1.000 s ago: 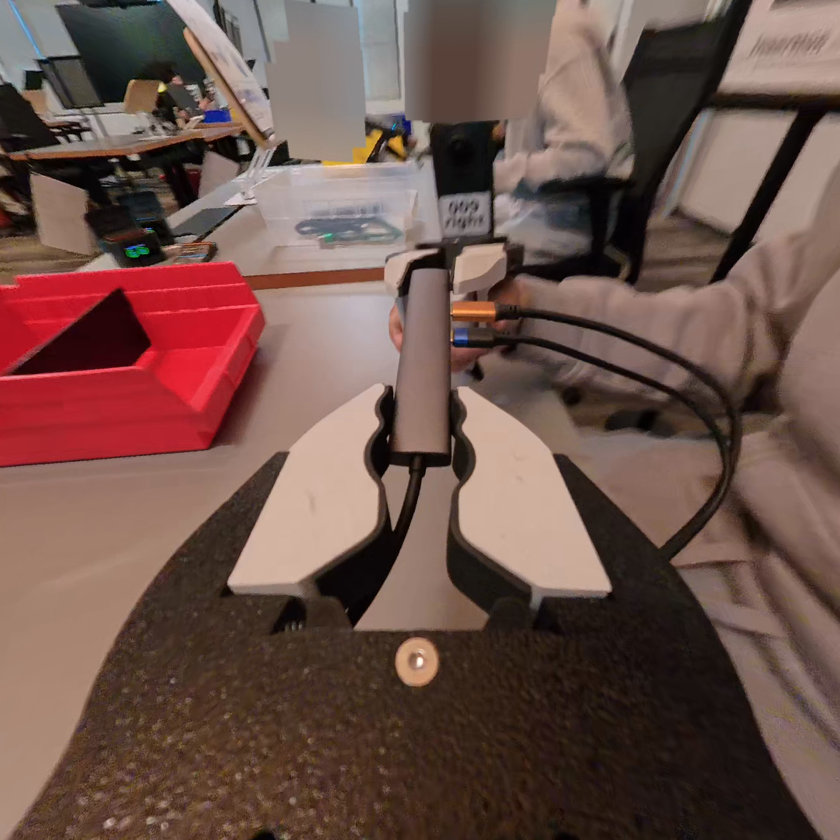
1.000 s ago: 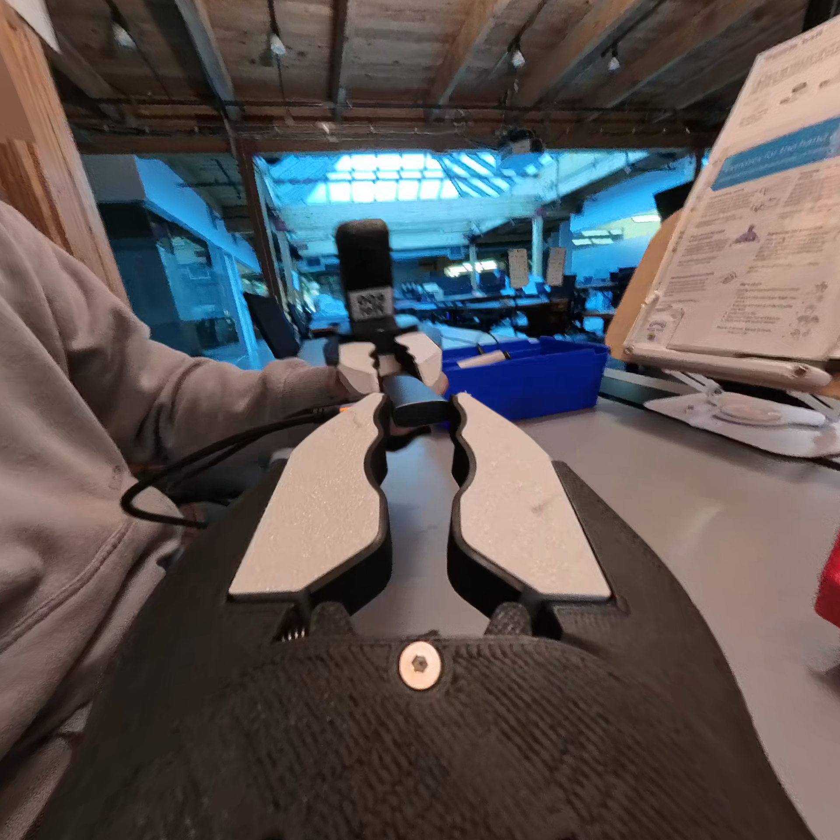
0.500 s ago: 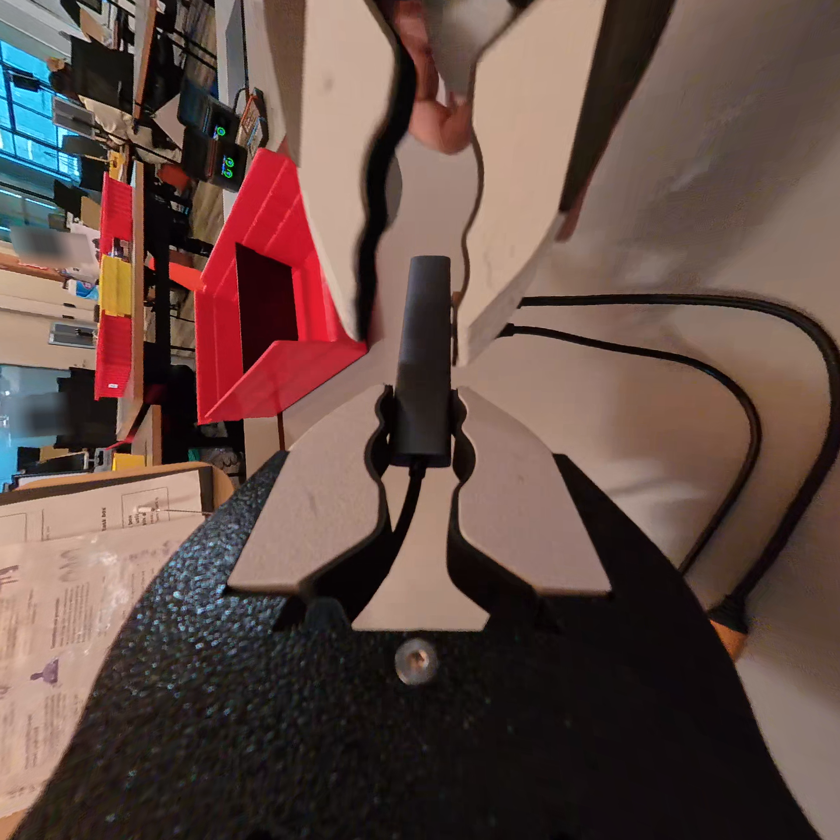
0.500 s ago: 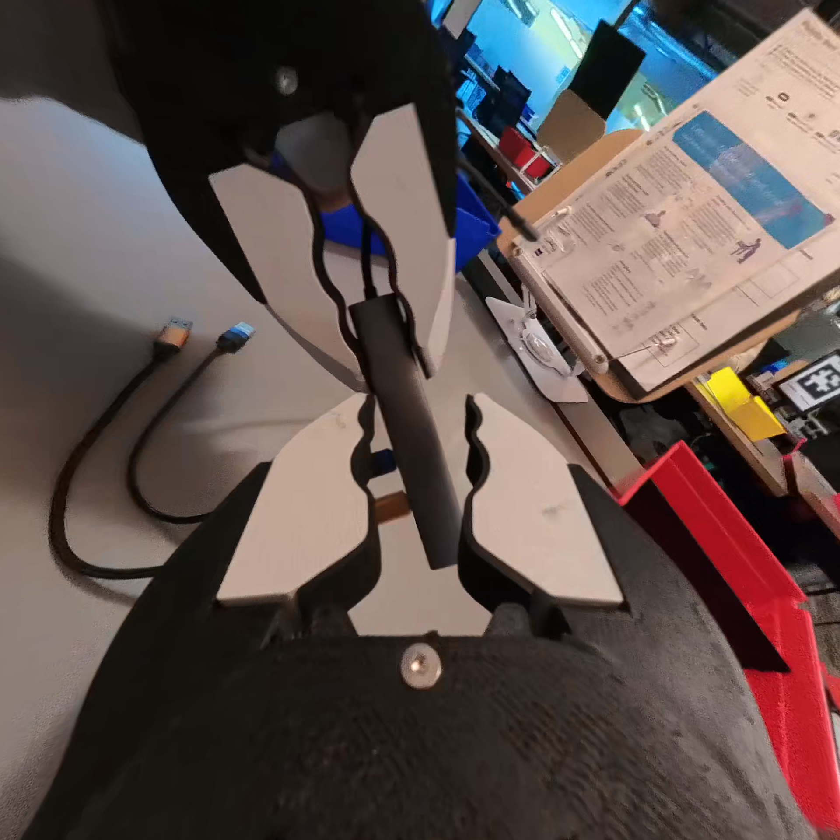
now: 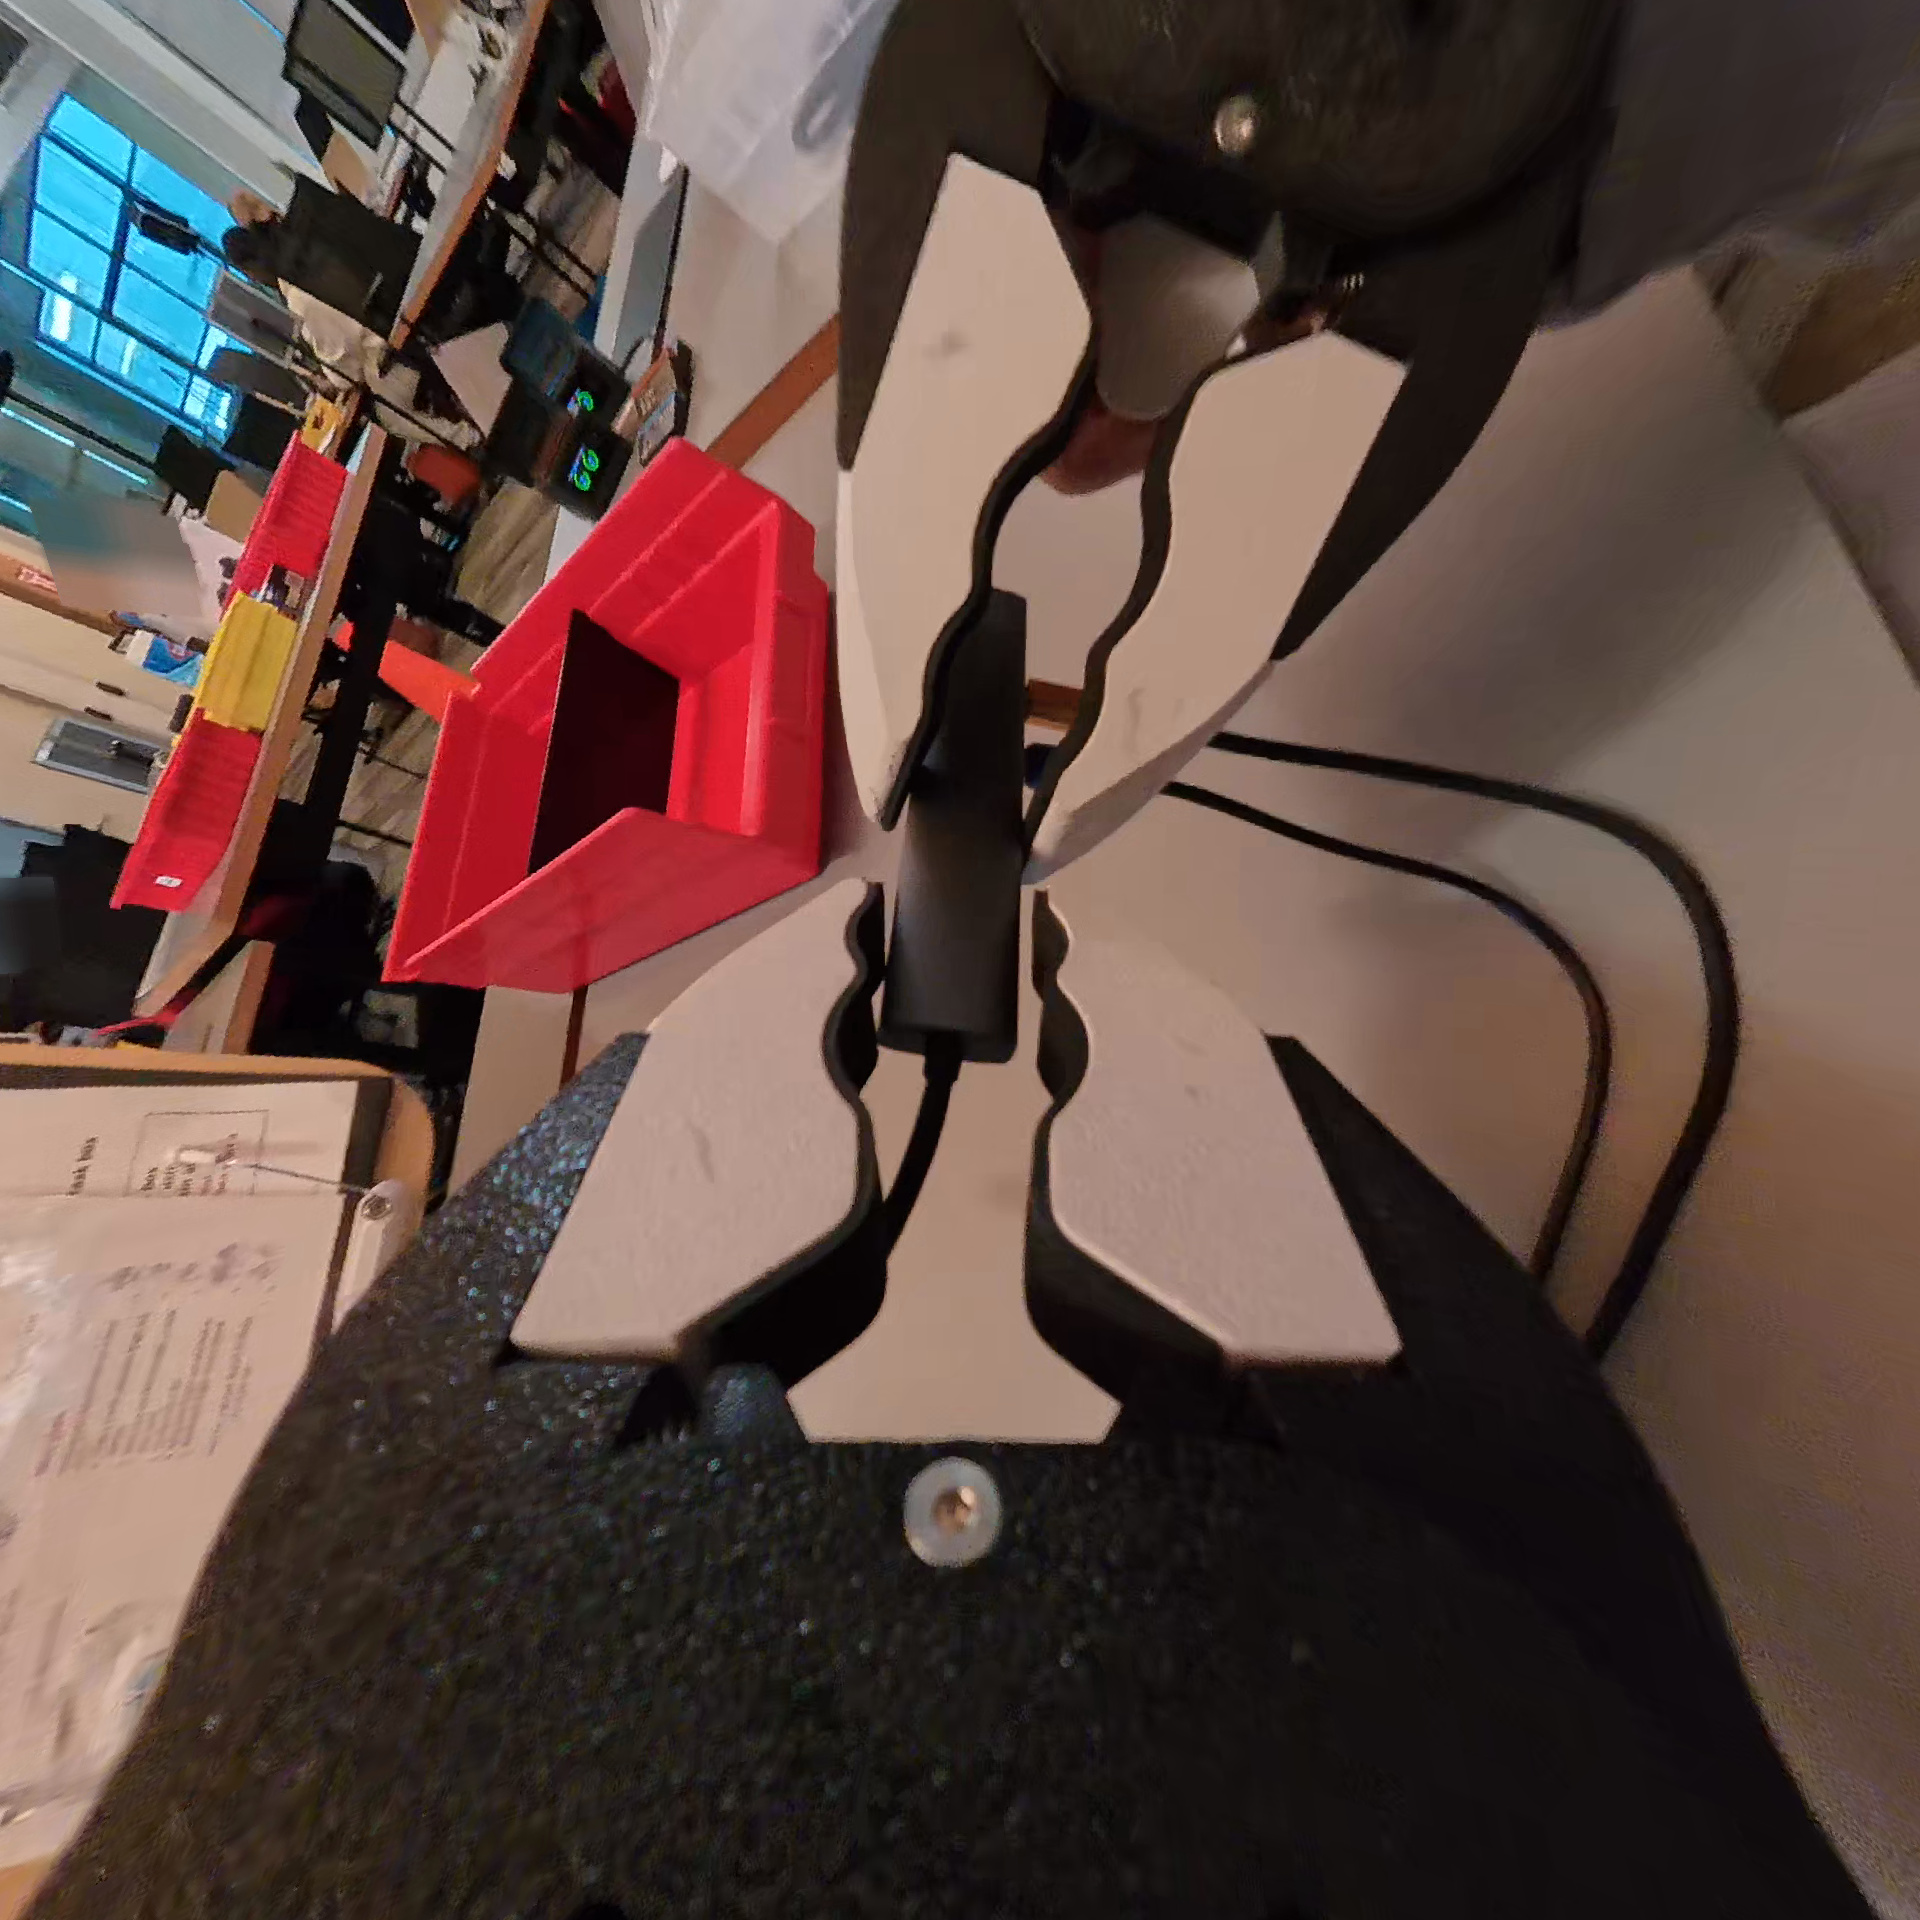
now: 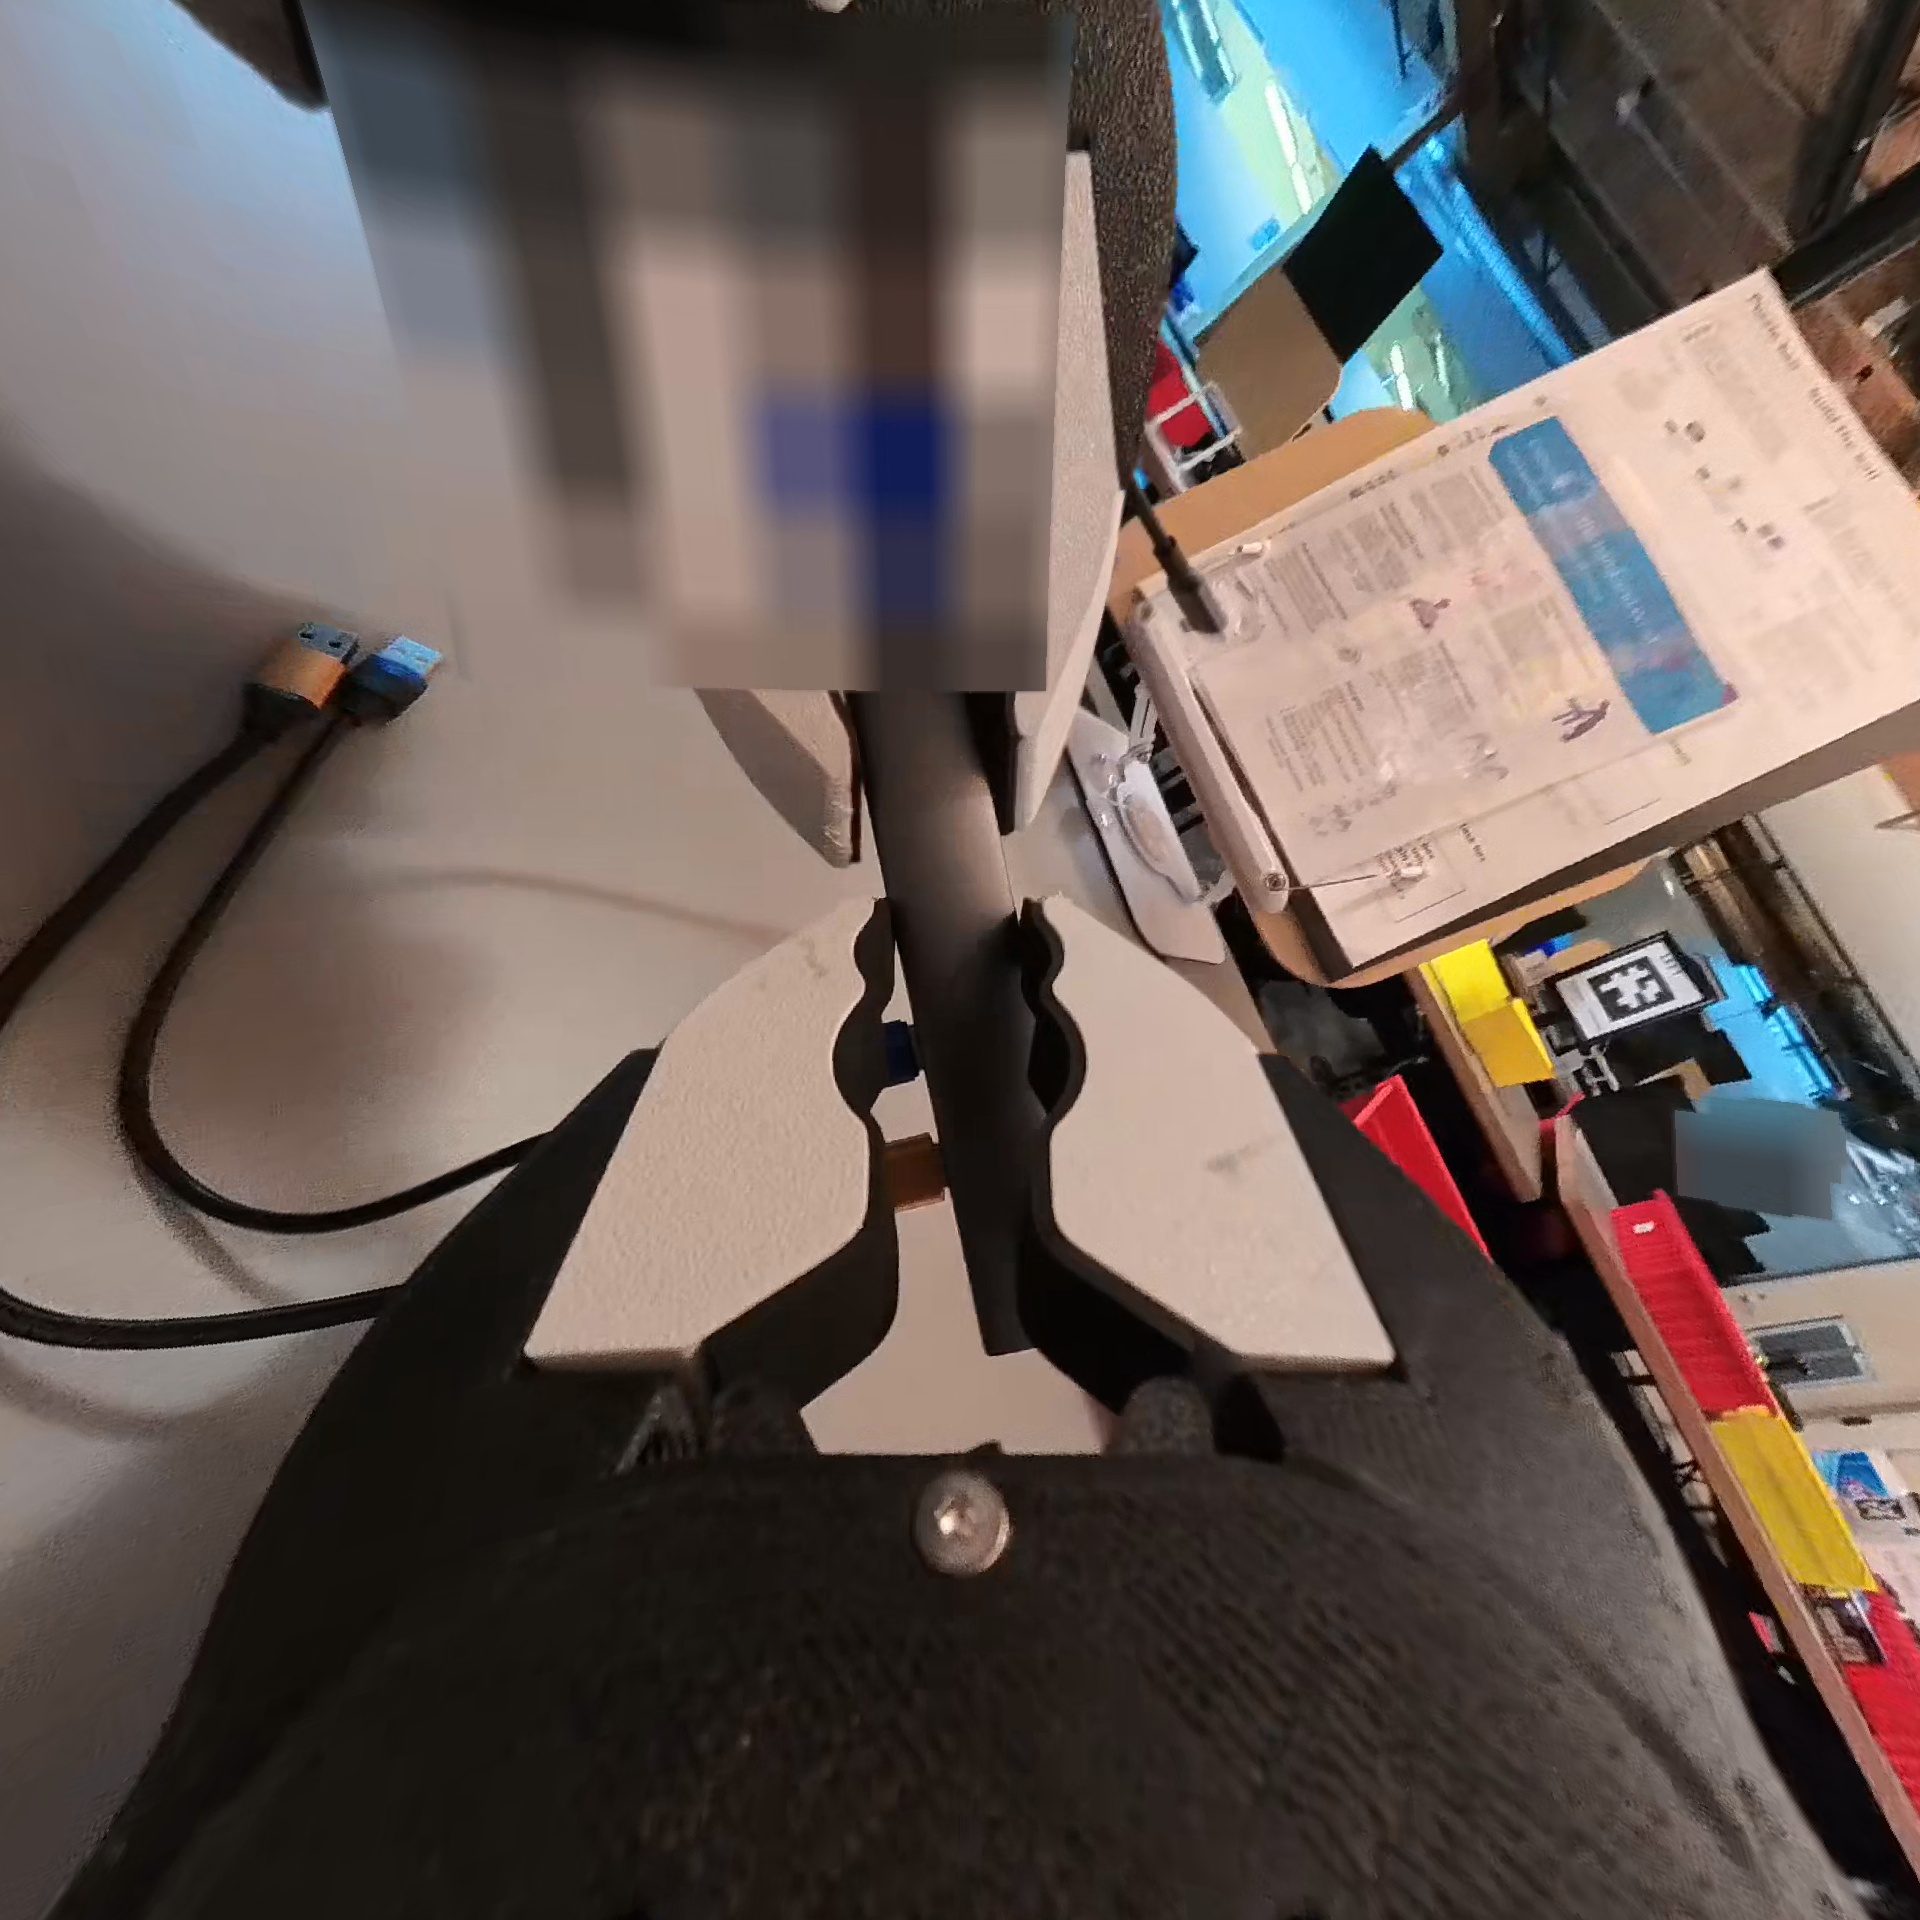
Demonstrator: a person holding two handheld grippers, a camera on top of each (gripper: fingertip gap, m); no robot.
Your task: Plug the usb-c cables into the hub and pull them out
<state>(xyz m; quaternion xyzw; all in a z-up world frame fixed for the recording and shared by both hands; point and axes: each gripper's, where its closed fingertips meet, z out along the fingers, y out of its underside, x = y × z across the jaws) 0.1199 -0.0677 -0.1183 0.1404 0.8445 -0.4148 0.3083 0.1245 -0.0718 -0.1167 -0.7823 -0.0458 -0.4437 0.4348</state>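
Over the pale counter, both tools meet nose to nose on one thing. Largest in view: red bin well off to the side, and a document stand with printed sheet at the counter's edge.

Left tool — jaws closed on the cord end of the hub, its own black lead running back between the fingers. Right tool — jaws closed around the hub's far stretch, body seated deep in the throat; contact looks firm on both sides, though one flank is partly crowded by plugs.

Hub: slim dark bar, held off the counter, spanning tool to tool. Judged rigid and light; smooth casing, likely slippery along its length, so the scalloped notches in the fingers are the place to seat it. Best hold is across the narrow faces, clear of the port side.

Two black cables loop away over the counter. Judged limp but springy — the loops will tug sideways on anything held loosely. Their free ends, an orange plug and a blue plug, lie side by side on the counter, touching or nearly so.

Smallest: blue and orange connectors seated in the hub's side, just inside the right tool's fingers. Short, stiff shells — grip the shell, not the cord, and pull straight out.
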